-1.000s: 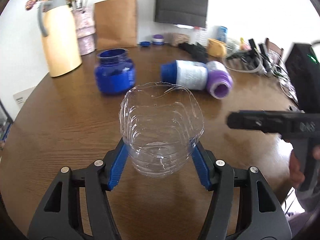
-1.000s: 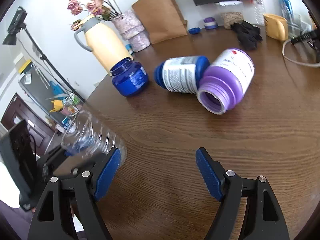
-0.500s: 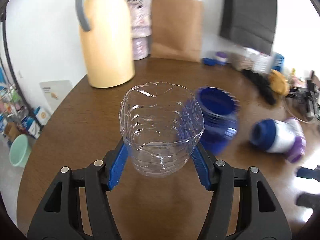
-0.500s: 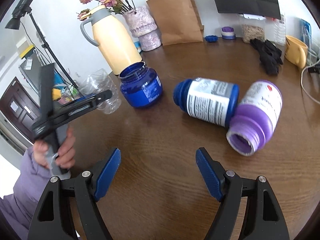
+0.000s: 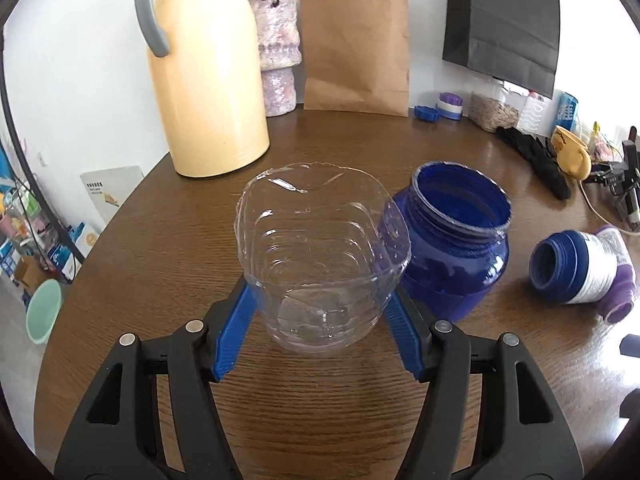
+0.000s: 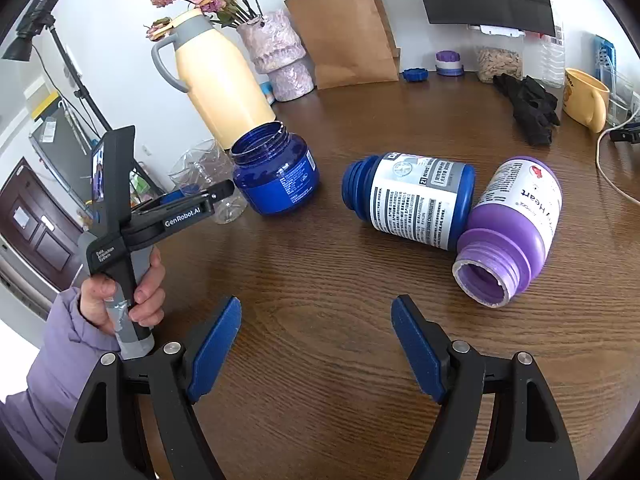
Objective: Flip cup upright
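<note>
A clear ribbed plastic cup sits between the blue pads of my left gripper, mouth up, close above or on the brown round table. The left gripper is shut on its lower part. In the right wrist view the cup shows at the left, held by the left gripper, just left of the blue jar. My right gripper is open and empty over the table's near side.
An open blue jar stands upright right beside the cup. A blue-and-white bottle and a purple bottle lie on their sides. A cream thermos, vase, paper bag, black gloves and yellow mug line the far edge.
My left gripper has swung left with the cup and come down beside the blue jar and nearer the thermos. The right gripper has drawn back slightly and stays open.
</note>
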Demonstrator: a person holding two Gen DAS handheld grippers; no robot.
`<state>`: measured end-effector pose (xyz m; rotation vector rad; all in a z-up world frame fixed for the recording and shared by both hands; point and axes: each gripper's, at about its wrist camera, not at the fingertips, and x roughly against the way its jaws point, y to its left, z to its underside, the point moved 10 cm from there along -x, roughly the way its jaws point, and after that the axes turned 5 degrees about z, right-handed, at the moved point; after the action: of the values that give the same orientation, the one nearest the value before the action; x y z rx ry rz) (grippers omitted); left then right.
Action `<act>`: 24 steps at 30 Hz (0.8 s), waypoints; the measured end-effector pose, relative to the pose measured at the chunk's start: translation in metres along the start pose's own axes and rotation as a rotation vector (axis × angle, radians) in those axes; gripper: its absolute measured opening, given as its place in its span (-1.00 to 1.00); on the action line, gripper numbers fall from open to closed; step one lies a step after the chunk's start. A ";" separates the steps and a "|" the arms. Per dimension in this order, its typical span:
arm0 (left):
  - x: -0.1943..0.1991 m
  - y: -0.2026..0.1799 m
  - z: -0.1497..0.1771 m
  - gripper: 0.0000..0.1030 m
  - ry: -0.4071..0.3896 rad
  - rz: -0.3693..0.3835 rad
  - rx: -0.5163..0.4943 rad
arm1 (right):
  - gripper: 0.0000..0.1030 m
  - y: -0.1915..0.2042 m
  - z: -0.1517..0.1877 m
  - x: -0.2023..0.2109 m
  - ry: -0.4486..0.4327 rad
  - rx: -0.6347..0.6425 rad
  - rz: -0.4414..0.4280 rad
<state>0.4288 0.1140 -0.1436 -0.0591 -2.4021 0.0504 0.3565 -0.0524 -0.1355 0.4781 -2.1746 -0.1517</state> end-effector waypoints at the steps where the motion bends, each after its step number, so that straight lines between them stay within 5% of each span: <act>1: 0.000 -0.002 0.001 0.16 0.003 0.008 -0.003 | 0.58 0.000 0.000 0.001 -0.003 0.000 0.000; 19: 0.026 -0.042 0.035 0.18 0.040 0.100 -0.083 | 0.58 -0.012 0.014 0.033 -0.048 -0.045 0.014; 22: 0.028 -0.042 0.036 0.70 0.042 0.115 -0.072 | 0.58 -0.012 0.014 0.038 -0.057 -0.043 0.020; 24: 0.035 -0.046 0.037 0.70 0.031 0.121 -0.093 | 0.58 -0.012 0.013 0.041 -0.063 -0.042 0.026</act>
<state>0.3769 0.0695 -0.1454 -0.2464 -2.3662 -0.0056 0.3275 -0.0803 -0.1167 0.4255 -2.2334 -0.2001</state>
